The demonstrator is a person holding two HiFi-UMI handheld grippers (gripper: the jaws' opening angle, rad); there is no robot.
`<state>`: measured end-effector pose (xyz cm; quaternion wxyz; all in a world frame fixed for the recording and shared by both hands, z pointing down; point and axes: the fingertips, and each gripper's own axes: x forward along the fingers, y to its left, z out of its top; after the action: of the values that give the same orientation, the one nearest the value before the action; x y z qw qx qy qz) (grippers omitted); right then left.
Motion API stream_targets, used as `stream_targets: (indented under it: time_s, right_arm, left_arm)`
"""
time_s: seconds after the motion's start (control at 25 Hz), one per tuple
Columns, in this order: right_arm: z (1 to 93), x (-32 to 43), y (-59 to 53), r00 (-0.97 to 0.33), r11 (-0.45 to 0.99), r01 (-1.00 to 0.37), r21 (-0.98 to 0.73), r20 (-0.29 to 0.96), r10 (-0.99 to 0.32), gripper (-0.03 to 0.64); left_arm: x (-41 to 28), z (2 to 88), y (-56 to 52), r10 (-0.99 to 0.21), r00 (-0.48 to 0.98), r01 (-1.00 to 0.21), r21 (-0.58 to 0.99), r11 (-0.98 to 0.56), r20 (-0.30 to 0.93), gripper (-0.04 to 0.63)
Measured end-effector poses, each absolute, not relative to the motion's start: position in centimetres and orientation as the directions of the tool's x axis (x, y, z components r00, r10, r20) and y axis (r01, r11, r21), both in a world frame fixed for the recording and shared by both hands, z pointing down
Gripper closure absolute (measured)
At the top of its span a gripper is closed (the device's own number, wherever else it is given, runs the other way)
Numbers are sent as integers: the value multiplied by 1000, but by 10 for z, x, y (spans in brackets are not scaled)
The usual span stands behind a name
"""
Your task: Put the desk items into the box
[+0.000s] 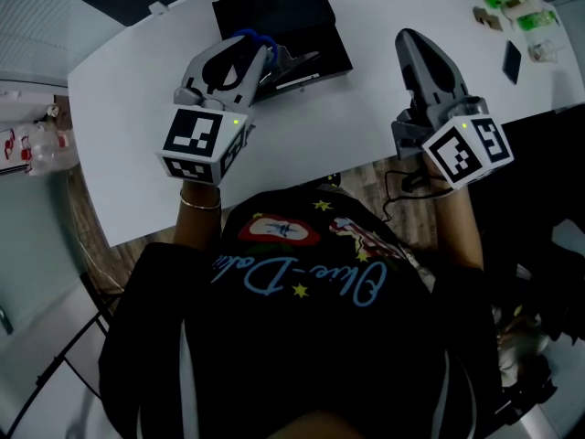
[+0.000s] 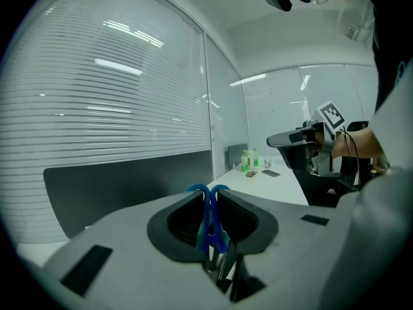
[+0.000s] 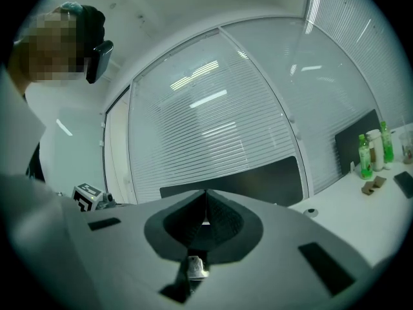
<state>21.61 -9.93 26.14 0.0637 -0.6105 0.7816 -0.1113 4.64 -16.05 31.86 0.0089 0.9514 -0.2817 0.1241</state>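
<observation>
The curved white surface (image 1: pixel 320 126) carries the shallow black rectangular box (image 1: pixel 302 16), open for loading. My left gripper (image 1: pixel 263 59) is clamped on blue-handled scissors (image 1: pixel 249 37) at the box's near corner, seemingly for dropping in. My right gripper (image 1: pixel 413 39), jaws together and empty, waits aside.

desk: white, curved (image 1: pixel 320 117); windows: slatted blinds (image 2: pixel 116 108); floor: wood-look (image 1: pixel 96 254); light: strip reflections (image 2: pixel 119 66) on glass
</observation>
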Motion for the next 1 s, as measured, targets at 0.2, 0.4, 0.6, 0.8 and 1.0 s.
stream_targets:
  time_s: [0.2, 0.4, 0.6, 0.8, 1.0]
  right_arm:
    - [266, 221, -100, -229, 211, -940, -267, 37, -973, 606]
    - [272, 229, -98, -196, 175, -946, -272, 51, -979, 606]
    - [278, 238, -94, -158, 133, -951, -280, 68, -985, 606]
    - [283, 249, -85, -124, 96, -953, -288, 79, -989, 606]
    - [288, 259, -78, -89, 59, -952, -300, 87, -992, 606]
  left_arm:
    - [56, 334, -162, -502, 814, -499, -93, -862, 291, 520]
    - [69, 352, -163, -459, 833, -459, -78, -885, 308, 520]
    - [80, 368, -166, -421, 836, -424, -74, -903, 351, 520]
    - [97, 387, -163, -382, 836, -380, -87, -921, 393, 520]
    - [109, 406, -165, -361, 825, -356, -97, -929, 434, 520]
